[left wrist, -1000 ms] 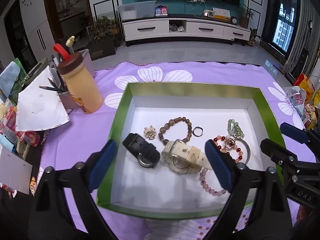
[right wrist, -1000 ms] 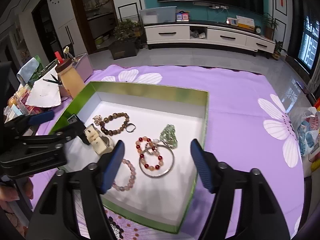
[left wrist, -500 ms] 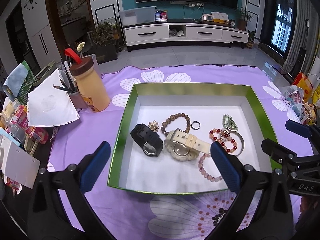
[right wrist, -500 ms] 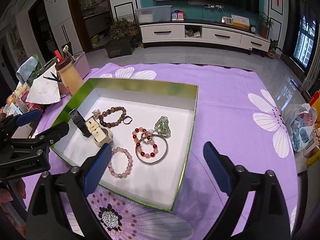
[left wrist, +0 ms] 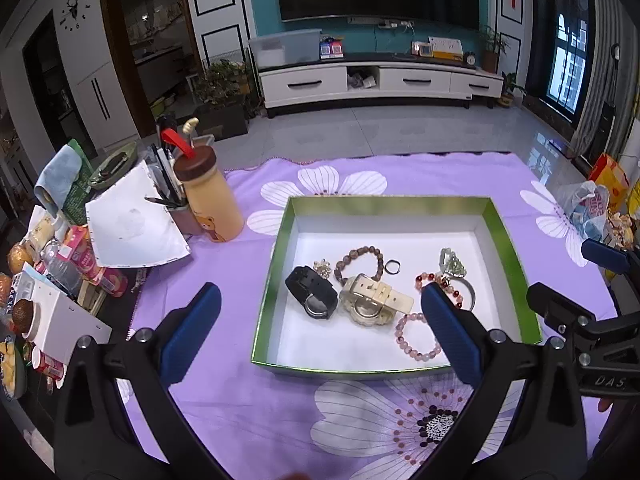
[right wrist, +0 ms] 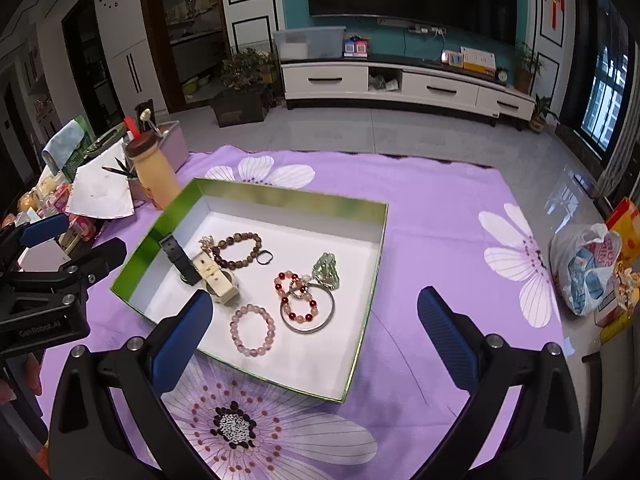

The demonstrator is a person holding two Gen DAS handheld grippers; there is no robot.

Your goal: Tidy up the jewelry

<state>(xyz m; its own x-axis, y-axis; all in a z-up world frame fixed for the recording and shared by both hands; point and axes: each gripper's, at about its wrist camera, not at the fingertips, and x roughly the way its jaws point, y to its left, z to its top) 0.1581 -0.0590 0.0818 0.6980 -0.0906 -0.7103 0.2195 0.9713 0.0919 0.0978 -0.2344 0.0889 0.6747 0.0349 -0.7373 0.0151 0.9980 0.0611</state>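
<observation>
A green-rimmed white box [left wrist: 272, 264] [right wrist: 368, 292] sits on the purple flowered cloth. In it lie a black watch [left wrist: 312, 293] [right wrist: 176, 258], a cream watch [left wrist: 374, 300] [right wrist: 214, 274], a brown bead bracelet [left wrist: 358, 258] [right wrist: 239, 249], a small dark ring [left wrist: 393, 267] [right wrist: 264, 258], a gold brooch [left wrist: 322, 267], a pink bead bracelet [left wrist: 416, 338] [right wrist: 253, 330], a red bead bracelet [right wrist: 296, 296], a silver bangle [right wrist: 308, 312] and a green jade piece [left wrist: 452, 264] [right wrist: 326, 266]. My left gripper [left wrist: 320, 332] and right gripper [right wrist: 314, 336] are both open and empty, held above the box's near edge.
A yellow bottle with a brown lid [left wrist: 210, 200] [right wrist: 154, 172], a pen holder and white paper [left wrist: 134, 222] stand left of the box. Snacks and clutter [left wrist: 48, 264] crowd the left table edge. A plastic bag [right wrist: 588, 268] lies at the right.
Both grippers have pulled back and up from the box; the box and jewelry look smaller and farther. Both stay open. The jewelry has not moved.
</observation>
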